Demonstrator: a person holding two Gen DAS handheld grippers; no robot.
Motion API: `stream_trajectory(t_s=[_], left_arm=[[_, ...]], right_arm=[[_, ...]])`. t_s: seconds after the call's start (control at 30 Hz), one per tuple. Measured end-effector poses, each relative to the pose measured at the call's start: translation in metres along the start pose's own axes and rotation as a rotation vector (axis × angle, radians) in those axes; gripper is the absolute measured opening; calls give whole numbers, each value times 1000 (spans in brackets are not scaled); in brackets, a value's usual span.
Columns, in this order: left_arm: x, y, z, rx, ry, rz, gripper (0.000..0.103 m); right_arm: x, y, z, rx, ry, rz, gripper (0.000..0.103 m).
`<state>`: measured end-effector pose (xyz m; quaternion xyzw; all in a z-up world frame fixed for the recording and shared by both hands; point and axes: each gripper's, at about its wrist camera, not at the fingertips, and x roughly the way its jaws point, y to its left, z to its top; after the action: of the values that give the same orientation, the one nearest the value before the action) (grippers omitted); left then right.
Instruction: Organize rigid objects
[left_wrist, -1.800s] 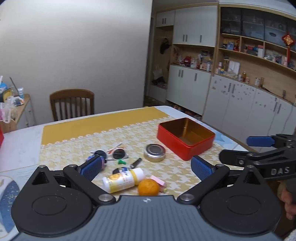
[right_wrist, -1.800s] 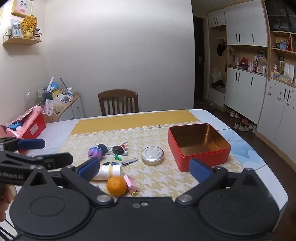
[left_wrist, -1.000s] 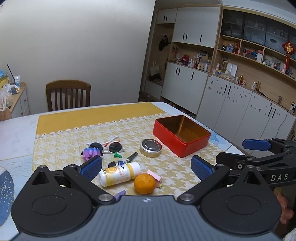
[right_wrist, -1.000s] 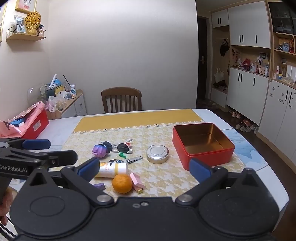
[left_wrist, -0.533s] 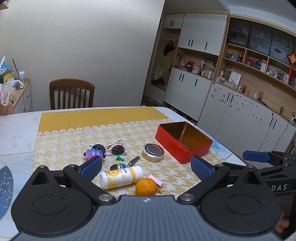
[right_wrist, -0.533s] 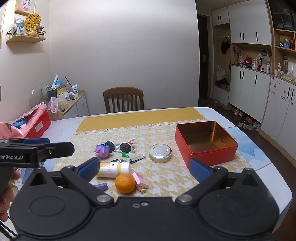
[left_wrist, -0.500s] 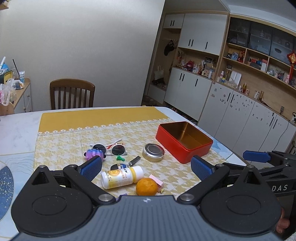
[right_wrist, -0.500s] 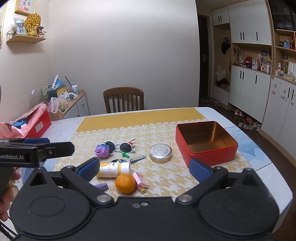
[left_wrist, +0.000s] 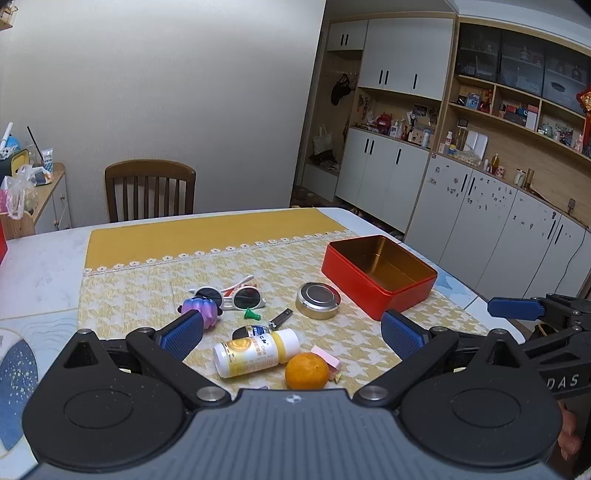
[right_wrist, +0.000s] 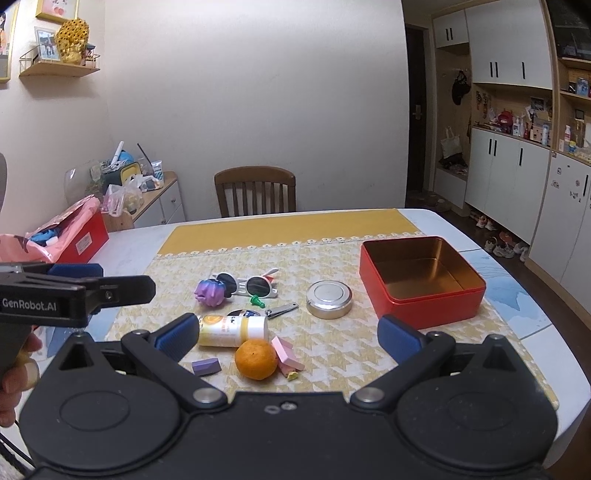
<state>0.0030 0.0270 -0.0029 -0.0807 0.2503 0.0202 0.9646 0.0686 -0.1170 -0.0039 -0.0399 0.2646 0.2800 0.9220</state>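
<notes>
Both claws hang above the near edge of the table (right_wrist: 524, 317) with nothing between their blue pads: the left gripper (left_wrist: 291, 330) is spread wide and empty, and the right gripper (right_wrist: 288, 334) is likewise released, its jaws far apart. Between the left claw's fingers, just ahead, lies the yellow-and-white bottle (left_wrist: 256, 352) on its side, with the orange (left_wrist: 306, 371) close to its right and the pink eraser (left_wrist: 325, 360) touching the fruit's far right side. Ahead of the bottle sit a nail clipper (left_wrist: 280, 318) and a small green piece (left_wrist: 252, 314); further ahead lie the white sunglasses (left_wrist: 232, 293), with the purple toy (left_wrist: 201, 308) partly hidden behind the left claw's left pad. Ahead and to the right rests the round silver tin (left_wrist: 317, 300), and beyond it, further right, the open red box (left_wrist: 378, 275), its gold inside bare. From the right claw the same cluster sits ahead and left of centre: the bottle (right_wrist: 232, 330) just beside its left pad, the orange (right_wrist: 256, 359) nearest, a purple eraser (right_wrist: 206, 366) to the fruit's left, the pink eraser (right_wrist: 286, 354) to its right. The red box (right_wrist: 421, 282) stands ahead of the right pad, the silver tin (right_wrist: 328, 298) just left of it. The other claw shows at each view's outer edge, held by a hand (right_wrist: 16, 376), well apart from the objects. A wooden chair (right_wrist: 255, 191) stands at the table's far side
</notes>
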Motion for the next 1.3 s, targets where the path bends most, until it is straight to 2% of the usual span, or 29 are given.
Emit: stream_trajectory(t_s=[0.37, 0.47, 0.7, 0.9, 1.07, 1.2, 1.3], left_arm=[[24, 12, 6, -41, 21, 17, 103], [35, 13, 7, -29, 27, 48, 103], [68, 16, -3, -22, 95, 88, 103], [102, 18, -11, -53, 164, 107, 103], [130, 18, -15, -62, 221, 129, 103], [140, 28, -20, -34, 225, 146, 103], [147, 43, -22, -31, 237, 118, 103]], right_arm=[[12, -3, 0, -26, 23, 25, 103], [19, -6, -1, -42, 35, 30, 103], [44, -16, -11, -101, 99, 48, 100], [72, -26, -22, -147, 155, 81, 84], [97, -33, -29, -175, 202, 110, 83], [112, -36, -31, -199, 232, 139, 79], [122, -38, -32, -226, 249, 166, 77]])
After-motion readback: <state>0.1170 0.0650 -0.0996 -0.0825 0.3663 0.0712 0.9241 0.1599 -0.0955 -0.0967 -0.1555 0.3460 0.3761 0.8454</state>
